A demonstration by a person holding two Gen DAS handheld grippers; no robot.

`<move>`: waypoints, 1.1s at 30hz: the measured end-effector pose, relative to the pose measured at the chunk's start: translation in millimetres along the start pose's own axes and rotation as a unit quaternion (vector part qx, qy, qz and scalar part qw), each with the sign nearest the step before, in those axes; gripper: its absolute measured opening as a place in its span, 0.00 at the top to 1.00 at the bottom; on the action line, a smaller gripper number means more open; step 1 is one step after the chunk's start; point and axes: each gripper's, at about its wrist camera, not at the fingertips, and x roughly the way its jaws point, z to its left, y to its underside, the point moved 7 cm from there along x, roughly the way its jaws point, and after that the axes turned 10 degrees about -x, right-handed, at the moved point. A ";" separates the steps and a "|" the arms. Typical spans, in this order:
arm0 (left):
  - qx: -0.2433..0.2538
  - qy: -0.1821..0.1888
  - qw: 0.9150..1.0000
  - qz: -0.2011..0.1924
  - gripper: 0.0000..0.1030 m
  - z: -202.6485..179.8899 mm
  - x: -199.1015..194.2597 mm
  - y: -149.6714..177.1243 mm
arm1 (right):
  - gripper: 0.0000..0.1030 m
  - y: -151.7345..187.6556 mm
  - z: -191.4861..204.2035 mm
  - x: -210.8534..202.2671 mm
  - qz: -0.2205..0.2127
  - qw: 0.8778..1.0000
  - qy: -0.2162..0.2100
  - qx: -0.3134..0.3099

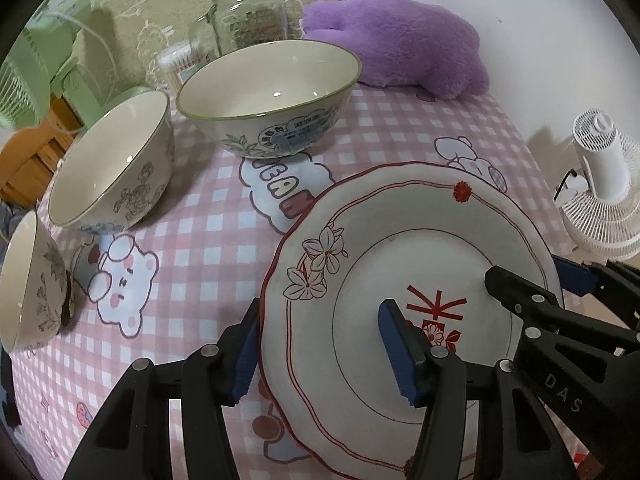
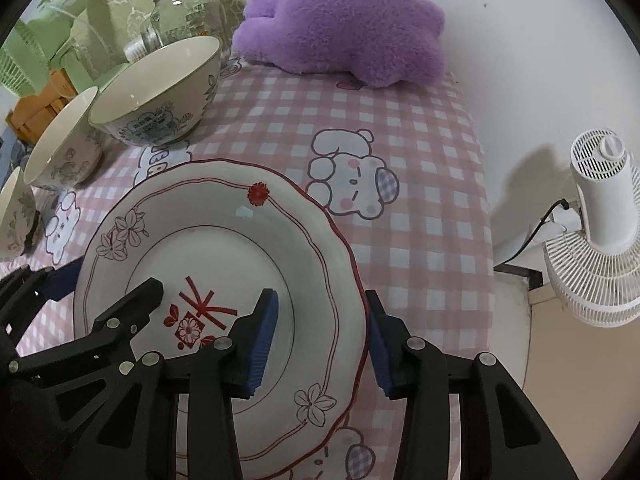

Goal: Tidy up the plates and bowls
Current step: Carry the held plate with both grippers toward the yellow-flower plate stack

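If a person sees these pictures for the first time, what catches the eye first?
First the white plate with red flowers, near the front, with the left claw and right claw straddling its opposite rims. Next, the purple plush toy at the table's far edge.

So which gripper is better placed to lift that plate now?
Neither alone. The left gripper straddles the left rim of the white, red-trimmed scalloped plate, and the right gripper straddles its right rim. Both are open, so a two-sided lift looks likeliest.
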 end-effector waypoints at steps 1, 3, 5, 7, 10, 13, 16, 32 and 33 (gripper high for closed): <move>0.003 -0.001 1.000 -0.002 0.44 0.0 -2.0 -0.2 | 0.55 -0.1 0.1 -1.7 -0.002 1.000 -0.002 0.002; 0.006 -0.001 1.000 -0.008 0.44 -0.7 -8.0 -0.5 | 0.55 -0.5 0.9 -6.3 -0.004 1.000 0.002 -0.003; 0.008 0.001 1.000 -0.015 0.44 -0.5 -16.3 -0.2 | 0.55 0.1 1.5 -12.8 -0.005 1.000 0.001 -0.003; 0.006 0.002 1.000 -0.021 0.44 0.8 -24.3 0.3 | 0.55 0.7 2.3 -19.6 -0.009 1.000 0.003 -0.001; 0.006 0.007 1.000 -0.029 0.44 4.1 -39.8 1.4 | 0.55 1.0 5.5 -34.3 -0.018 1.000 0.007 0.003; 0.009 0.013 0.999 -0.037 0.44 7.2 -55.8 4.4 | 0.55 3.1 10.3 -52.7 -0.027 1.000 0.013 0.009; 0.009 0.022 0.999 -0.044 0.44 12.9 -70.9 8.4 | 0.55 4.5 16.4 -68.0 -0.036 0.999 0.023 0.012; 0.021 0.068 0.995 -0.071 0.44 50.6 -142.2 38.0 | 0.55 36.7 70.7 -148.1 -0.064 0.995 0.063 0.049; 0.023 0.071 0.995 -0.072 0.44 52.8 -145.7 41.8 | 0.55 41.1 74.0 -152.0 -0.064 0.994 0.066 0.053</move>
